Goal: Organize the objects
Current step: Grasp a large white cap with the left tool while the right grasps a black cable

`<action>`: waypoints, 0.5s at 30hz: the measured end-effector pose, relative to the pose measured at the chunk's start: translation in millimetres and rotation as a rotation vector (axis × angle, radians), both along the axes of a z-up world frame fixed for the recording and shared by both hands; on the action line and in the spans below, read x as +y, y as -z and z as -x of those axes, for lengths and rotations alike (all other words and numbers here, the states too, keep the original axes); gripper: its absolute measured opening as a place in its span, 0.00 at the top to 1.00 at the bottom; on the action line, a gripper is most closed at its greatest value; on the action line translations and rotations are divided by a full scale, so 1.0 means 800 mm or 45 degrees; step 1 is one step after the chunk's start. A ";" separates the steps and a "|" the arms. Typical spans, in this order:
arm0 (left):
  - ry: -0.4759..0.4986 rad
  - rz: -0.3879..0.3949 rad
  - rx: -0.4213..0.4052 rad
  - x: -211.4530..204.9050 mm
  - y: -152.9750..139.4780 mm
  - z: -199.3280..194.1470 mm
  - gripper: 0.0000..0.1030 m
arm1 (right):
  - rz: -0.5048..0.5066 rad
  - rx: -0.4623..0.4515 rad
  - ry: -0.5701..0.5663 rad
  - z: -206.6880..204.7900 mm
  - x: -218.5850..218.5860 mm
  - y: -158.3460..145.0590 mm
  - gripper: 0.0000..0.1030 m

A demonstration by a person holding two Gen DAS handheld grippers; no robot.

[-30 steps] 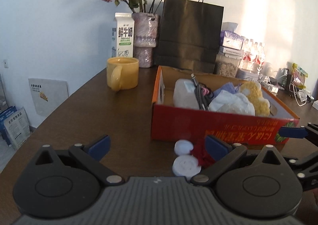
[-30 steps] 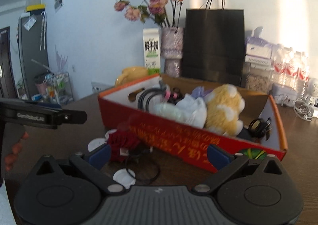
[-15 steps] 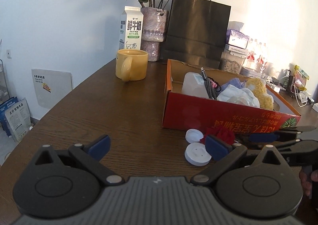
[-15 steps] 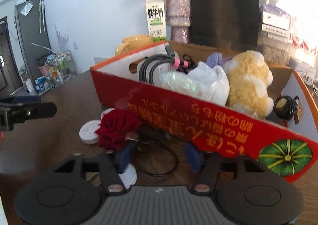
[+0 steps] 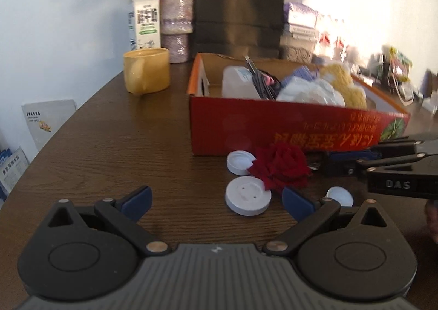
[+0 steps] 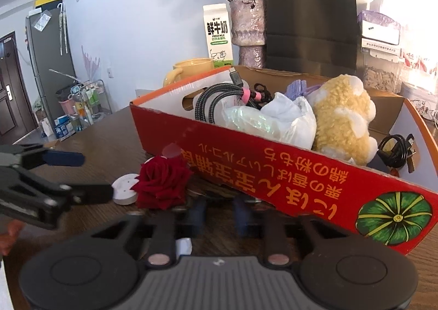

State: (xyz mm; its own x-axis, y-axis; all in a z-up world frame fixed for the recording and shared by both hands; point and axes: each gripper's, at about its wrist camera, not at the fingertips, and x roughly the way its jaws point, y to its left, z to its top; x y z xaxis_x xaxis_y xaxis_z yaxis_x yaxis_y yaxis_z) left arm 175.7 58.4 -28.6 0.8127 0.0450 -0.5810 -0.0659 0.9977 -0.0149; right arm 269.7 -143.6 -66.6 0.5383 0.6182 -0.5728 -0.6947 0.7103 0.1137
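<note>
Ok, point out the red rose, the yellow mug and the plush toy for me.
red rose (image 5: 280, 167), left wrist view, centre of the bloom.
yellow mug (image 5: 146, 70), left wrist view, middle of its side wall.
plush toy (image 6: 342, 118), right wrist view, its fuzzy yellow body inside the box.

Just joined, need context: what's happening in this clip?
A person is tidying a table with two handheld grippers. The right gripper sits low beside the red rose, in front of the red box, fingers nearly together; whether they grip anything is unclear. The left gripper hovers open near the white caps.
</note>
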 end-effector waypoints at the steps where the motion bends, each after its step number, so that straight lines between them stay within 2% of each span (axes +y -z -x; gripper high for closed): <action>1: 0.010 -0.009 0.009 -0.003 0.002 -0.003 0.01 | 0.006 -0.001 0.001 0.002 -0.001 0.000 0.85; 3: 0.027 -0.023 0.025 -0.008 0.006 -0.011 0.08 | 0.003 -0.013 0.001 0.005 -0.003 -0.001 0.90; 5: 0.059 -0.026 0.045 -0.012 0.010 -0.017 0.33 | 0.005 -0.006 -0.002 0.007 -0.006 -0.001 0.92; 6: 0.075 -0.033 0.031 -0.014 0.009 -0.018 0.40 | 0.005 -0.007 -0.002 0.009 -0.007 -0.001 0.94; 7: 0.097 -0.026 0.026 -0.016 0.009 -0.019 0.59 | -0.004 -0.011 -0.003 0.010 -0.009 -0.002 0.94; 15: 0.074 -0.014 -0.004 -0.019 0.005 -0.006 0.61 | -0.046 -0.063 0.024 0.021 -0.024 -0.007 0.97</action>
State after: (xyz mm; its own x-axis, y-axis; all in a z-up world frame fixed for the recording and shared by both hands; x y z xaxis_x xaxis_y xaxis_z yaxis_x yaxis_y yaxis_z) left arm 180.7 43.1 -32.6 0.8162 0.0042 -0.5778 -0.0078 1.0000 -0.0038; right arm 253.3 -163.2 -61.3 0.5771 0.6277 -0.5225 -0.6868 0.7192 0.1055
